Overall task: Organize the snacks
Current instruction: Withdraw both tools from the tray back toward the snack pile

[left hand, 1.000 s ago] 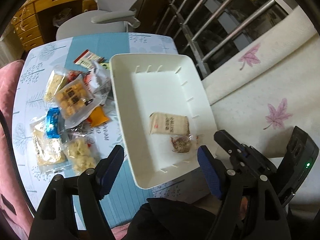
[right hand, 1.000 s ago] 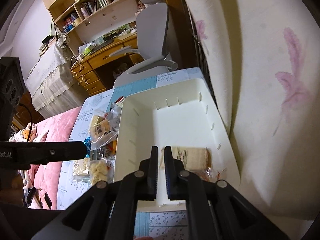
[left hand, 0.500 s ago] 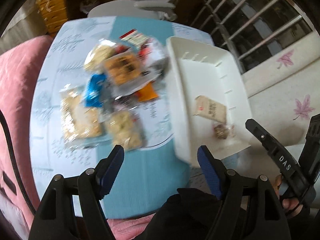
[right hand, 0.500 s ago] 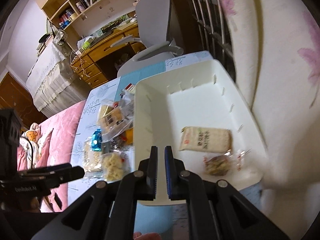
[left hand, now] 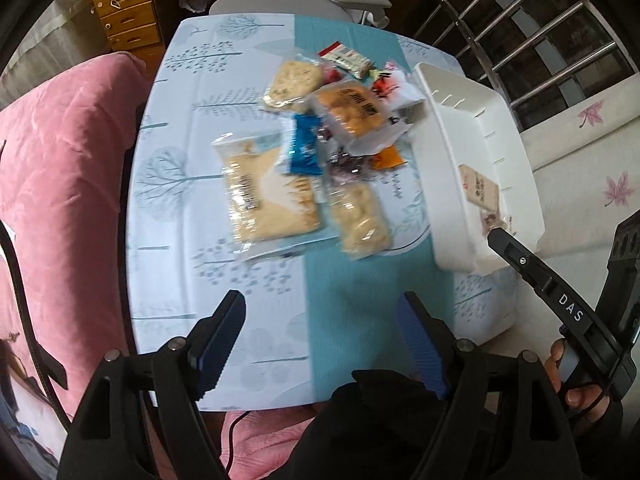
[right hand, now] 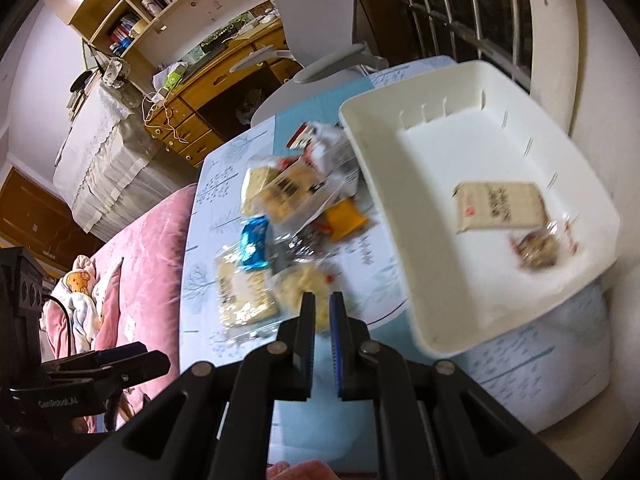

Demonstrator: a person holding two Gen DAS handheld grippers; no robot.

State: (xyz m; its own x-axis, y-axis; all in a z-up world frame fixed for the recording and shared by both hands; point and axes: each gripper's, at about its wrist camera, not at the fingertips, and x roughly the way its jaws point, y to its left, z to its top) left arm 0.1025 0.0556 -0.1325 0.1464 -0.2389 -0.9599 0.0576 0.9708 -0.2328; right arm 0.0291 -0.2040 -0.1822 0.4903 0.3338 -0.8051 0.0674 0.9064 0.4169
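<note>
Left gripper [left hand: 320, 320] angled steeply down over table [left hand: 256, 320], jaws just widened, nothing gripped; right gripper [right hand: 322, 312] nearly closed, empty. Bookshelf [right hand: 160, 12] seen only in right view.

Bright daylight, motion blur on snacks [left hand: 304, 152] & bin [right hand: 472, 216], fisheye warp, dark vignetted corners

"DAS" stood white on right gripper [left hand: 570, 312] body. "GenRobot.AI", blurred, perhaps, on left gripper [right hand: 56, 402]. Snack wrapper print unreadable.
</note>
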